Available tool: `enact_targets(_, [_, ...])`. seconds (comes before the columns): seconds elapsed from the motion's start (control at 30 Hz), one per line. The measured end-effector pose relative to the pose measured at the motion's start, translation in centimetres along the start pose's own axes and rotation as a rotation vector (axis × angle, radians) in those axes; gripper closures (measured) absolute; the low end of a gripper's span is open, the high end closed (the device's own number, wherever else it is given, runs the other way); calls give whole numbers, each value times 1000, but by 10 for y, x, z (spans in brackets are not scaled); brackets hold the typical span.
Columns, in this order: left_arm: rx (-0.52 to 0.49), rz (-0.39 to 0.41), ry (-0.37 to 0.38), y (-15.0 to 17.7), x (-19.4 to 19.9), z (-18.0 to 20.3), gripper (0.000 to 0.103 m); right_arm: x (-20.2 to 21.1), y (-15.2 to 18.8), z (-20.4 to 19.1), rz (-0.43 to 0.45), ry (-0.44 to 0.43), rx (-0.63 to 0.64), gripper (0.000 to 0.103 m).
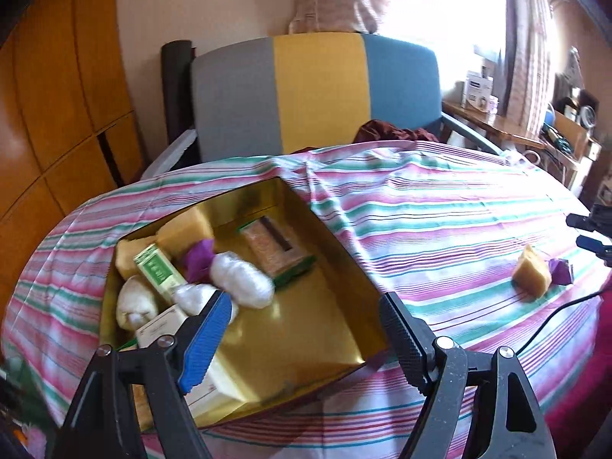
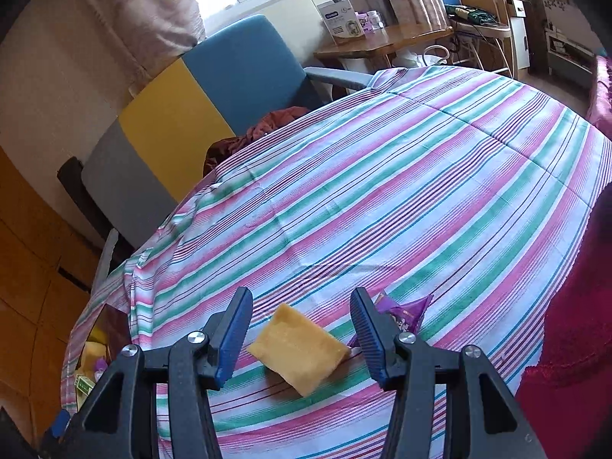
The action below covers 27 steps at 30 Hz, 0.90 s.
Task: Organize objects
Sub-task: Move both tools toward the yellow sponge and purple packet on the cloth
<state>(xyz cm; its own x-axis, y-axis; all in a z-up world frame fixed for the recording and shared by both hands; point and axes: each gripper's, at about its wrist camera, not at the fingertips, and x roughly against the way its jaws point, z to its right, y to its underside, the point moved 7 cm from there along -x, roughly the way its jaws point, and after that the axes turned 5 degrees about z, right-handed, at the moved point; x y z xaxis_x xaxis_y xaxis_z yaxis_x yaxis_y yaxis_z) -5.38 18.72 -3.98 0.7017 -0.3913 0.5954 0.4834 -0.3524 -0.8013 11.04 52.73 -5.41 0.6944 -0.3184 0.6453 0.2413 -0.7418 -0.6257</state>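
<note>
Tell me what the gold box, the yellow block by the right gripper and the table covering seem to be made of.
Gold box: probably metal tin, its glossy inside mirrors the contents. Yellow block: likely sponge or foam, with a matte, faintly porous face and soft edges. Table covering: woven striped cloth, with creases and fold lines.

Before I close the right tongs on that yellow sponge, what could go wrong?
1. The yellow sponge block lies skewed between the open right tongs, so it may twist out.
2. The purple foil packet touches the right finger and could be dragged along.
3. The gold tin box is already crowded on one side, so a dropped sponge could land on other items.
</note>
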Motion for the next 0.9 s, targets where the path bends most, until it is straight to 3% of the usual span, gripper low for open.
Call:
enact_targets(0.27, [-48, -1, 61, -10, -12, 37, 23, 11, -10, 17, 60, 3, -100, 49])
enact_targets(0.6, [-113, -30, 136, -18, -37, 84, 23, 6, -8, 28, 29, -20, -182, 49])
enact_targets(0.9, [-249, -58, 321, -23, -69, 171, 23, 3, -6, 33, 17, -48, -230, 48])
